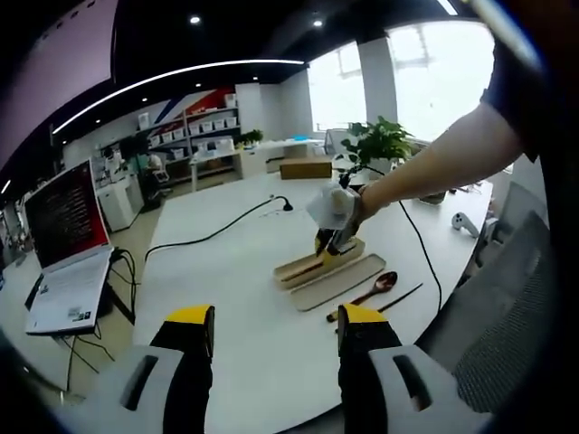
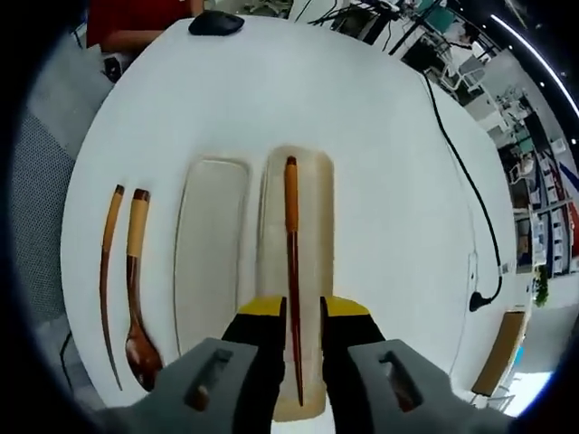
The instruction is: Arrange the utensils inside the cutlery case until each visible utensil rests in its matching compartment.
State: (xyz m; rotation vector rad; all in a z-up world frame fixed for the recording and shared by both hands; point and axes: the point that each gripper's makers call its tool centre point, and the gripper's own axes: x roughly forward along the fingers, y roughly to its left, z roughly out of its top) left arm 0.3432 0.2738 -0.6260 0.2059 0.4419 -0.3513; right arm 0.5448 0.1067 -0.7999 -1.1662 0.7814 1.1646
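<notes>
White round table [image 2: 380, 136]: carries all items listed.

Case [image 2: 303, 235]: pale, long, lying open on the table; its lid [image 2: 210, 244] is laid just beside it, parallel. Both are also seen in the left gripper view, case [image 1: 312, 264] behind lid [image 1: 339, 282].

Chopstick, first [image 2: 292, 262]: dark, with an orange-brown upper end, laid lengthwise inside the case. Its lower part is seen between the jaws of the right tool [image 2: 302, 339]; whether it is gripped cannot be told.

Spoon [image 2: 136, 289]: wooden, laid on the table beside the lid, outside the case.

Chopstick, second [image 2: 107, 280]: laid on the table next to the spoon, on the side away from the lid.

Left tool [image 1: 276, 330]: held wide apart, nothing between the jaws, well back from the case.

Right tool, as seen from the left gripper view [image 1: 333, 237]: held by a hand [image 1: 339, 208], poised over the case.

Black cable [image 2: 461, 172]: run across the table.

Laptop [image 1: 65, 244]: open, beside the table.
</notes>
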